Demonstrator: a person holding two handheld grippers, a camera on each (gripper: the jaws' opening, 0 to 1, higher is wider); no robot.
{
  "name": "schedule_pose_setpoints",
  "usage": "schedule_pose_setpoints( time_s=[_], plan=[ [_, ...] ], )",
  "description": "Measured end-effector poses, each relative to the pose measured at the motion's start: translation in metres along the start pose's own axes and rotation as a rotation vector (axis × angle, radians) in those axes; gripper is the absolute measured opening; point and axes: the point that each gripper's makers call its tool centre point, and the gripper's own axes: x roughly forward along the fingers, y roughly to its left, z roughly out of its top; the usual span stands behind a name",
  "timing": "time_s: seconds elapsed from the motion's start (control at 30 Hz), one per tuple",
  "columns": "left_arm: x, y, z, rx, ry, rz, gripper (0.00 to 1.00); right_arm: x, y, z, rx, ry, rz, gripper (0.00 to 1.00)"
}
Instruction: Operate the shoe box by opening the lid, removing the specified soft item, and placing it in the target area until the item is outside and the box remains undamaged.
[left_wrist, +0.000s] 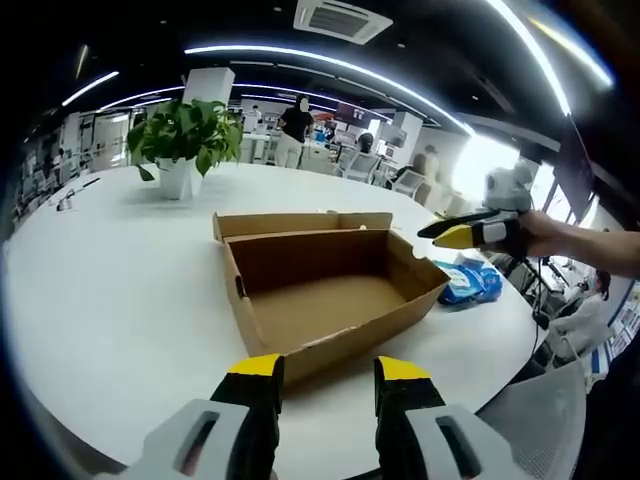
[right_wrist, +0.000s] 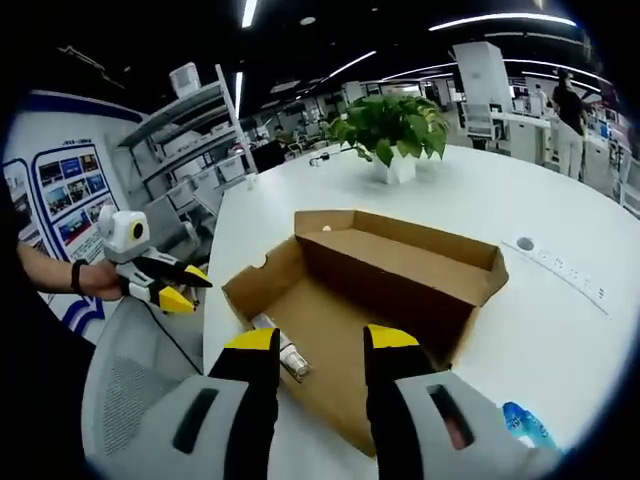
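Note:
A brown cardboard shoe box (left_wrist: 300, 310) lies open on the round white table (left_wrist: 110, 290), its lid flap (left_wrist: 300, 223) folded back on the far side. A blue soft pack (left_wrist: 472, 284) rests on the table just outside the box's right end, also visible as the blue pack (right_wrist: 525, 425). My left gripper (left_wrist: 328, 368) stands open over the box's near wall, holding nothing. My right gripper (right_wrist: 320, 340) is open above the box (right_wrist: 440, 270), also without a load. A small pale item (right_wrist: 288, 357) lies inside the box near one corner.
A potted green plant (left_wrist: 185, 140) stands on the table beyond the box. The right gripper (left_wrist: 440, 233) hovers past the box's right end, held by a hand. A grey mesh chair (right_wrist: 130, 400) sits at the table edge, below the left gripper (right_wrist: 190, 287). People stand in the office behind.

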Motion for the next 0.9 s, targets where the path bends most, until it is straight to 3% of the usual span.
schedule_pose_setpoints(
  time_s=[0.2,0.4,0.57,0.9],
  plan=[
    [0.005,-0.004,0.007,0.023,0.007,-0.017,0.36,0.007,0.013,-0.004,-0.004,0.003,0.026,0.31],
    [0.019,-0.01,0.028,0.099,0.021,-0.05,0.36,0.007,0.014,-0.014,0.012,0.008,0.031,0.31],
    [0.033,-0.014,0.045,0.172,0.039,-0.086,0.36,-0.001,0.016,-0.024,0.03,0.012,0.026,0.32],
    [0.061,-0.018,0.054,0.29,0.122,-0.161,0.37,-0.022,0.021,-0.05,0.094,0.002,-0.009,0.32]
  ],
)
